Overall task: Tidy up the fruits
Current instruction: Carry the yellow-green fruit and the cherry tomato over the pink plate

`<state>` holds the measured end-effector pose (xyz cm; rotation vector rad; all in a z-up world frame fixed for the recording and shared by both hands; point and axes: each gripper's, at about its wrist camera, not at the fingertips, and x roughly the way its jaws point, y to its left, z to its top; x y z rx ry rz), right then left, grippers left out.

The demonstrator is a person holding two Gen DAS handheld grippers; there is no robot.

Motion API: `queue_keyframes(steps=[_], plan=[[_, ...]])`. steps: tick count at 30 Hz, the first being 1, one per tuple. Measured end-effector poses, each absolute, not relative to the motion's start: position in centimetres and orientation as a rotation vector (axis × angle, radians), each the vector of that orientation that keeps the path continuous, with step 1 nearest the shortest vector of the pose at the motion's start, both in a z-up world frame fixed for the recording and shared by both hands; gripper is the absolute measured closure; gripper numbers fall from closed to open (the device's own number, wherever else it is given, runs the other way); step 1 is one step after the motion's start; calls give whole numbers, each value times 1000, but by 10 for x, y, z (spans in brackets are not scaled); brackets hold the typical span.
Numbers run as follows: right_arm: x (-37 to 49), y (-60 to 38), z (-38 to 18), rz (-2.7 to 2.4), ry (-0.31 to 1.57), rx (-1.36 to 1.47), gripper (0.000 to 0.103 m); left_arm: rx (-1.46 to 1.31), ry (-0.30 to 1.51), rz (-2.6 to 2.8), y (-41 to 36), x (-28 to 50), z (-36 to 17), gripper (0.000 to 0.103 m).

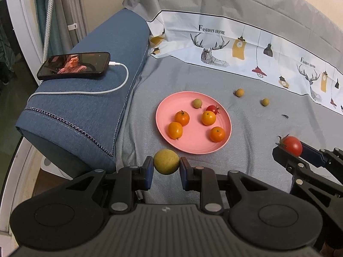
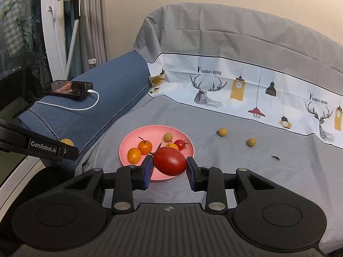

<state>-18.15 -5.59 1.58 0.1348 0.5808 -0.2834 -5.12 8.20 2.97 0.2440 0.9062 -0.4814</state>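
So I'm mid-carry with both hands full. The gray sheet point(image 1: 268, 111) fills most of the frame, with the pink plate point(image 1: 194, 146) at center already holding six small fruits. My left gripper point(image 1: 166, 167) is clamped on a yellow-green fruit point(image 1: 166, 161) just below the plate's near rim, and the right gripper point(image 2: 169, 167) is pinching a red tomato point(image 2: 169, 161). Next, I reckon, is getting both over the plate and letting go gently so nothing rolls. Two small yellow fruits point(image 1: 239, 92) still sit on the sheet at upper right.

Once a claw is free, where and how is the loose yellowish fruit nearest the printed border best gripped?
Grip the yellowish fruit across its widest middle, coming from above. It is small, round and sits alone on the grey cloth, clear of the other loose fruit, so both sides look open.
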Motion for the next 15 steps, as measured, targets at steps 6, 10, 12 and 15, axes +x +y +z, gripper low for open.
queue_keyframes(steps=[6, 10, 12, 15], plan=[[-179, -57, 12, -283, 591, 142, 68, 245, 919, -479, 80, -48, 25, 74], [-176, -60, 8, -284, 603, 151, 68, 249, 932, -477, 77, -44, 21, 74], [-174, -61, 5, -285, 610, 156, 68, 251, 938, -476, 75, -41, 19, 74], [-171, -64, 1, -287, 622, 162, 68, 252, 948, -477, 72, -36, 16, 74]])
